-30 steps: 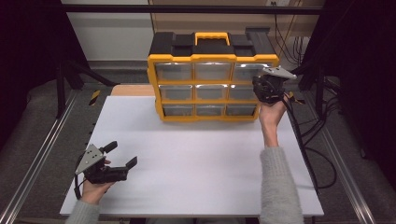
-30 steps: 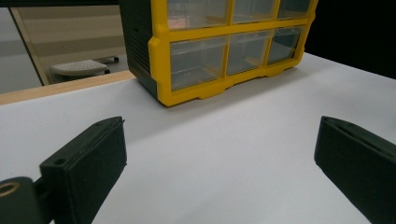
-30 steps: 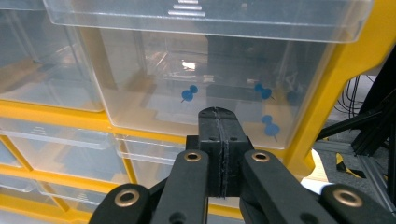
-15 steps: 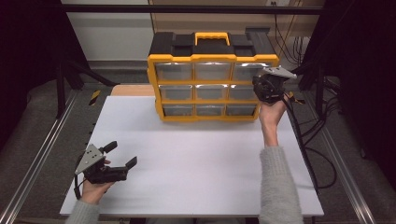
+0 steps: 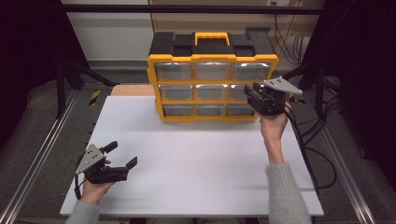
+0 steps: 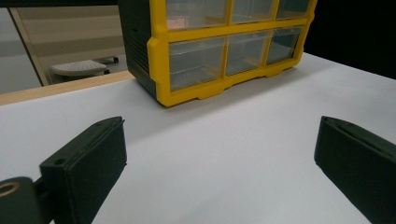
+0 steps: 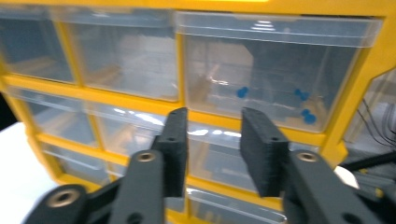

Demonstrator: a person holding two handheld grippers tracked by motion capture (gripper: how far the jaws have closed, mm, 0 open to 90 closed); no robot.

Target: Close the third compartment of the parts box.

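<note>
1. Drawer organizer [image 5: 212, 77], yellow and black, stands upper centre of the high view at the far edge of the white table [image 5: 196, 163]; keep it from sliding.
2. Middle-right drawer [image 7: 224, 158], shut, sits just beyond the right gripper [image 7: 217, 156], whose jaws have just been opening, part-way apart, nothing between them: centre them on its front lip.
3. Left gripper [image 5: 122, 161], lower left, is spread wide and empty.

I am working at a white table [image 5: 196, 158] with a strip of wooden board [image 5: 128, 90] showing at its far edge. Metal rails [image 5: 37, 158] are running along both sides over grey floor [image 5: 28, 140]. A pale wall [image 5: 107, 32] is standing behind, black cables [image 5: 322, 154] are trailing at my right, and darkness is closing in on both sides.
</note>
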